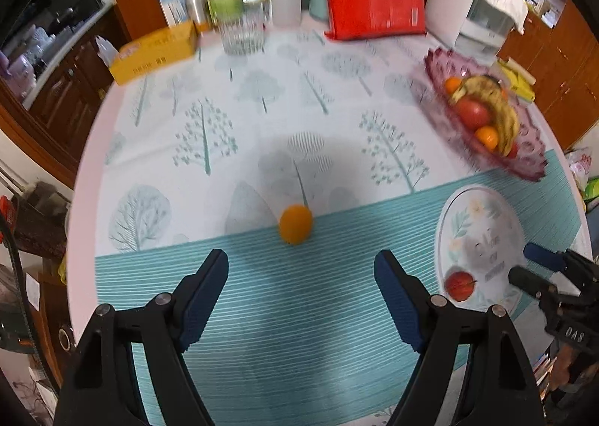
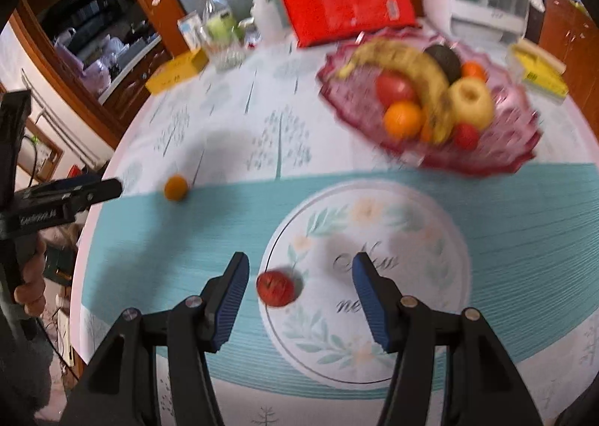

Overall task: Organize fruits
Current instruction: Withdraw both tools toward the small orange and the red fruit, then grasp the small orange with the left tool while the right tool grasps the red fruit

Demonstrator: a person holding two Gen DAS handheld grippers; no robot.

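Note:
A small orange (image 1: 295, 224) lies loose on the tablecloth just ahead of my open, empty left gripper (image 1: 301, 268); it also shows in the right wrist view (image 2: 176, 187). A small red apple (image 2: 276, 288) rests on the left rim of a white floral plate (image 2: 411, 231), between the jaws of my open right gripper (image 2: 299, 268), nearer the left finger. The apple (image 1: 460, 285) and the plate (image 1: 483, 216) show at right in the left wrist view. A purple glass fruit bowl (image 2: 498, 152) holds a banana, oranges, apples and an avocado.
At the table's far edge stand a yellow box (image 1: 157, 51), a glass (image 1: 241, 33), bottles, a red package (image 1: 374, 6) and a white appliance (image 1: 471, 3). A yellow pack (image 2: 539, 70) lies right of the bowl. Wooden cabinets surround the round table.

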